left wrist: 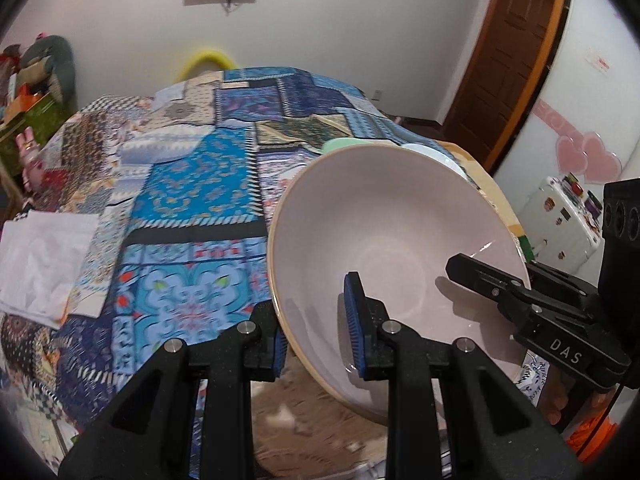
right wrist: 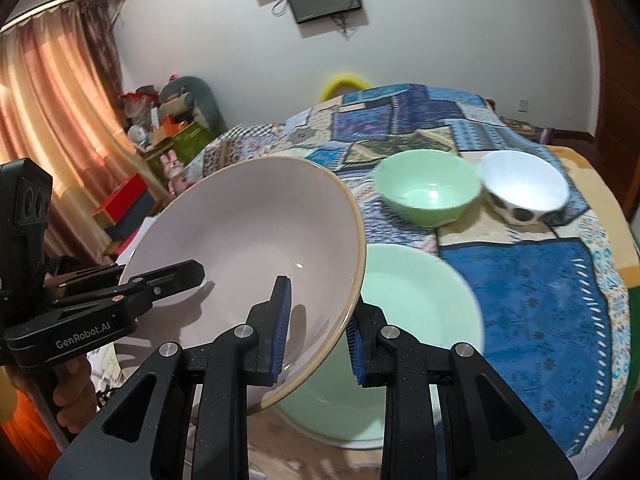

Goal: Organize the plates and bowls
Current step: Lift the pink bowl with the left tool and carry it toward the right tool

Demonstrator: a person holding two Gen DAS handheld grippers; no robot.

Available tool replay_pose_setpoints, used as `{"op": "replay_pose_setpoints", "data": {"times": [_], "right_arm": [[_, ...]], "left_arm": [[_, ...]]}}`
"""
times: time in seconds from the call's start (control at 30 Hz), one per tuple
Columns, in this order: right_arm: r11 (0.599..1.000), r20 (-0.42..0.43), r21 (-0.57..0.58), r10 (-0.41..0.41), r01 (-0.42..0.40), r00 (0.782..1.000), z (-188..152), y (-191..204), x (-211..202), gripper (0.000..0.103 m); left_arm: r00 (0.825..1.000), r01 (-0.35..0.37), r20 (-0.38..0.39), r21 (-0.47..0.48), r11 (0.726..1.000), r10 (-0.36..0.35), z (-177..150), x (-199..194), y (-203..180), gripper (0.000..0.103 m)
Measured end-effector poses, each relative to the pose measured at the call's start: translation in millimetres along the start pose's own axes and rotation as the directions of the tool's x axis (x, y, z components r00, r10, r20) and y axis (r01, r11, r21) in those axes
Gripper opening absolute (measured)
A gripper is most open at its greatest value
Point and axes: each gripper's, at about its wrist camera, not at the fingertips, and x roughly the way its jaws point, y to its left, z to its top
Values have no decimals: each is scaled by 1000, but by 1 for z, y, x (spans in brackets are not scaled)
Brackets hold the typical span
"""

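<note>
Tilted pink bowl [right wrist: 248,240], clamped by both tools, hides part of green plate [right wrist: 420,292] beneath.

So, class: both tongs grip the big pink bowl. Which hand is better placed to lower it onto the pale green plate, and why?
Right, probably. The right tongs clamp the pink bowl's rim directly above the green plate; the left tongs hold the opposite rim, away from it.
</note>
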Motion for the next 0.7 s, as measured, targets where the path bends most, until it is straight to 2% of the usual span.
{"op": "replay_pose_setpoints", "data": {"times": [0.37, 0.7], "right_arm": [[997, -55, -49, 63, -65, 996, -1, 41, 32, 23], [993, -136, -77, 76, -87, 988, -9, 64, 62, 23]], "left_arm": [[998, -67, 8, -75, 995, 68, -22, -22, 54, 25], [996, -89, -30, -160, 983, 86, -45, -13, 98, 25]]}}
